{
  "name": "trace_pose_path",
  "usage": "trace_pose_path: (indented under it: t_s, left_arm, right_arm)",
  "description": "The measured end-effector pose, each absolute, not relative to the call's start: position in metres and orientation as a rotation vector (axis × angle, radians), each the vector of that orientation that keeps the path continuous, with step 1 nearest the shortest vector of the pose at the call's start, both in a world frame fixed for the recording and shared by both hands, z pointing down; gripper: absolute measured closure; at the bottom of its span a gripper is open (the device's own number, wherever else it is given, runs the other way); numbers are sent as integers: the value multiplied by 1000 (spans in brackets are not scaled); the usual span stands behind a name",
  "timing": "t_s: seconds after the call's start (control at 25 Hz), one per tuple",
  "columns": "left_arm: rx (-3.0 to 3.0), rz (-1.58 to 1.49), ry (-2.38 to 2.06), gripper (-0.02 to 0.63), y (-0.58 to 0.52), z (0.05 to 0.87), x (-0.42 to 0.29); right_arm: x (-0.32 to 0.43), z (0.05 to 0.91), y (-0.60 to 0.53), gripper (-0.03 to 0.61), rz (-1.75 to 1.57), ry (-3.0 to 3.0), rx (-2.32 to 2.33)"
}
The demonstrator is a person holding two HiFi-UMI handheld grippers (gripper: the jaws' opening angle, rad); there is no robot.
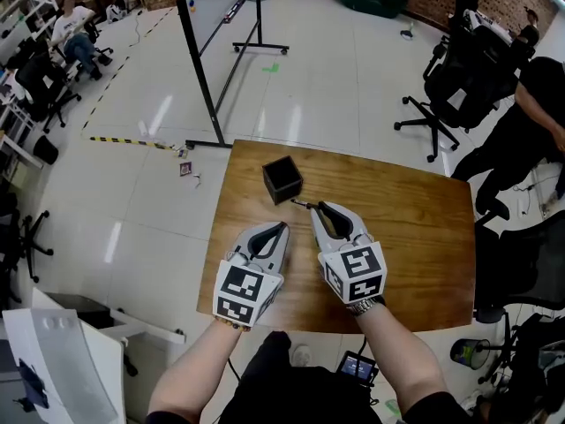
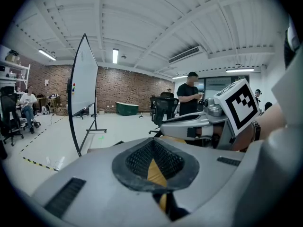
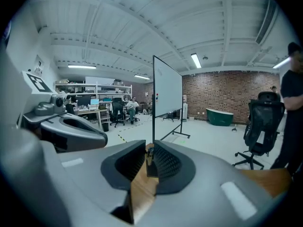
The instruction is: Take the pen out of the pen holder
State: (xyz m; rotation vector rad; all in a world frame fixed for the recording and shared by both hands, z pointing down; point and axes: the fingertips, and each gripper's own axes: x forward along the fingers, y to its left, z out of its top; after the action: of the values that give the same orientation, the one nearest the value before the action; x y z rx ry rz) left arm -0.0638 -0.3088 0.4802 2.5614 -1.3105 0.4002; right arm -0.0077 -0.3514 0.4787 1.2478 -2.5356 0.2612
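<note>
Since the right hand-held gripper clamps the pen, seemingly clear of the holder, and the left hand-held gripper is closed empty, lay it on the table next.

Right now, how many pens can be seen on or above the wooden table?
1. The pen is held at the tips of the right hand-held gripper, beside the pen holder. More could be hidden inside it.
</note>
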Motion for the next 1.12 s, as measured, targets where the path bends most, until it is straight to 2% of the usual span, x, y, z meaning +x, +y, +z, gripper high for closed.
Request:
trace_pose_path:
  t_s: [1.12]
  left_arm:
    - [2630, 419, -1388, 609, -147, 432, 11]
  right_arm:
    - [62, 412, -174, 525, 113, -2642, 1205]
